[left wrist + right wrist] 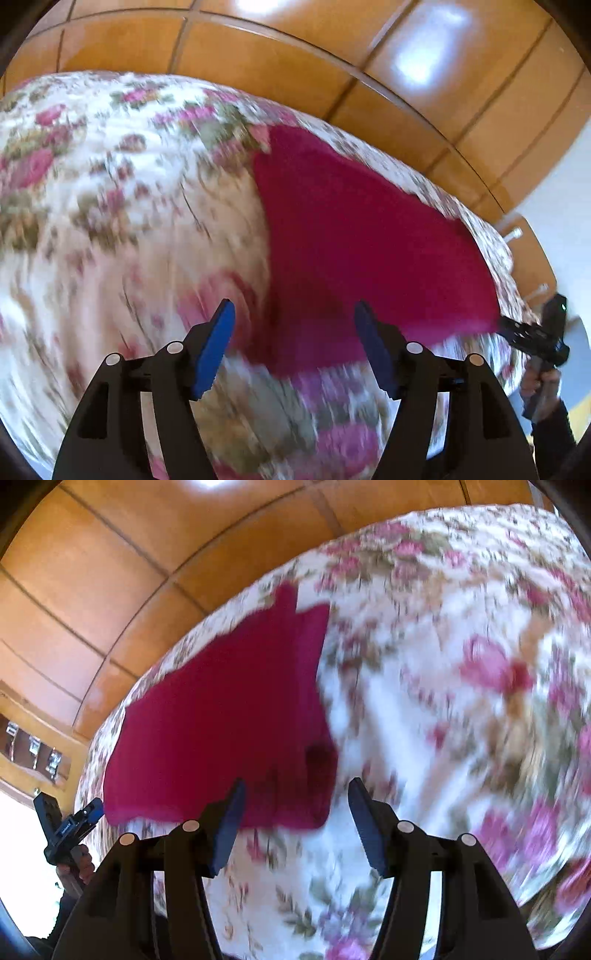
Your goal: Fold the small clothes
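Red cloth [351, 240] flat on the flowery bed cover [110, 203], close to the side by the brown wooden wardrobe [258, 62]. Left hand-held gripper [295, 347] wide apart, nothing in it, up above the bed cover; cloth just ahead and a bit to its right. Right hand-held gripper [295, 823] wide apart too, nothing in it; cloth just ahead and a bit to its left. So cloth in between the two, about as near to one as to the other. Long way of the cloth: from the wide near edge, away toward the wardrobe, thin end pointing far. Likely next: down onto the two near corners, one each. Very blurry, so kind of clothing hard to tell.
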`<state>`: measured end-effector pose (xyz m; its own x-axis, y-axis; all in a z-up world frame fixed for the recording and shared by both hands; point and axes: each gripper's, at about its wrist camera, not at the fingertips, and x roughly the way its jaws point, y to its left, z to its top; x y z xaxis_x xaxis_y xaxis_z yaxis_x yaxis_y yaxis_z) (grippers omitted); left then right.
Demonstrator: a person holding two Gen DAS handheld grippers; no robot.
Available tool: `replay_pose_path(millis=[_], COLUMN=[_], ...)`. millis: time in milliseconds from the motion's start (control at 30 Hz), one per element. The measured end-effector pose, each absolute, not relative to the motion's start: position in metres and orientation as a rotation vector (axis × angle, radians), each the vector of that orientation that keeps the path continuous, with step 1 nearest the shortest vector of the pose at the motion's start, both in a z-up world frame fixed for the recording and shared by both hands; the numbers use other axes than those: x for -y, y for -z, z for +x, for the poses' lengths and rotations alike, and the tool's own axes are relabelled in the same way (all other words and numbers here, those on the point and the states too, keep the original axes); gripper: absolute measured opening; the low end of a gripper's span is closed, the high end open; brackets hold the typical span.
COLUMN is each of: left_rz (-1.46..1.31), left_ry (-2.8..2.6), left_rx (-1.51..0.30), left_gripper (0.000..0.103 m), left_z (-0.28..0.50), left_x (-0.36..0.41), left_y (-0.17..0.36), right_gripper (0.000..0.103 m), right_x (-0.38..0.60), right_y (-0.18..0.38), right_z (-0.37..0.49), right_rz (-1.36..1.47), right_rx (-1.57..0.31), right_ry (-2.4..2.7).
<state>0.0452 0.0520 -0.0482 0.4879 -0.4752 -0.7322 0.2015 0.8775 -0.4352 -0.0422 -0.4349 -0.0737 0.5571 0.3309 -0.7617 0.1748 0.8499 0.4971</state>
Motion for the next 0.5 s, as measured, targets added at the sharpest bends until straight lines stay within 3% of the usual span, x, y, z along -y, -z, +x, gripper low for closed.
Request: replay_pose_path(millis=[33, 67, 100, 167, 233, 333, 500], left_rz=[-0.298, -0.283, -0.274, -0.209, -0.156, -0.096, -0.035], left_ry=[0.419, 0.42, 0.43, 0.421, 0.422, 0.424, 0.383], left_rx=[-0.983, -0.994, -1.002, -1.018, -0.992, -0.988, -1.024], left_gripper=[0.066, 0.058, 0.045, 0.017, 0.007, 0.006, 0.006], left_z=[0.042, 0.039, 0.038, 0.04, 0.04, 0.039, 0.039], left_x=[-0.048, -0.044, -0.041, -0.037, -0.042, -0.05, -0.04], left_y=[0.052, 0.057, 0.059, 0.058, 0.046, 0.04, 0.059], right_gripper=[0.043, 0.024, 0.015, 0.012, 0.012, 0.01, 0.01], right_x=[0.431, 0.43, 0.428, 0.426, 0.426, 0.433, 0.431], right_y=[0.078, 0.08, 0.079, 0.064, 0.04, 0.031, 0.084], right_z=[-0.043, -0.042, -0.04, -0.041, -0.049, -0.056, -0.04], right_rz=[0.566, 0.557, 0.539, 0.521, 0.484, 0.446, 0.413], right_rx=[-0.998, -1.002, -0.999, -0.968, -0.907, -0.892, -1.027], right_ry=[-0.101, -0.097, -0.082, -0.089, -0.109, -0.095, -0.007])
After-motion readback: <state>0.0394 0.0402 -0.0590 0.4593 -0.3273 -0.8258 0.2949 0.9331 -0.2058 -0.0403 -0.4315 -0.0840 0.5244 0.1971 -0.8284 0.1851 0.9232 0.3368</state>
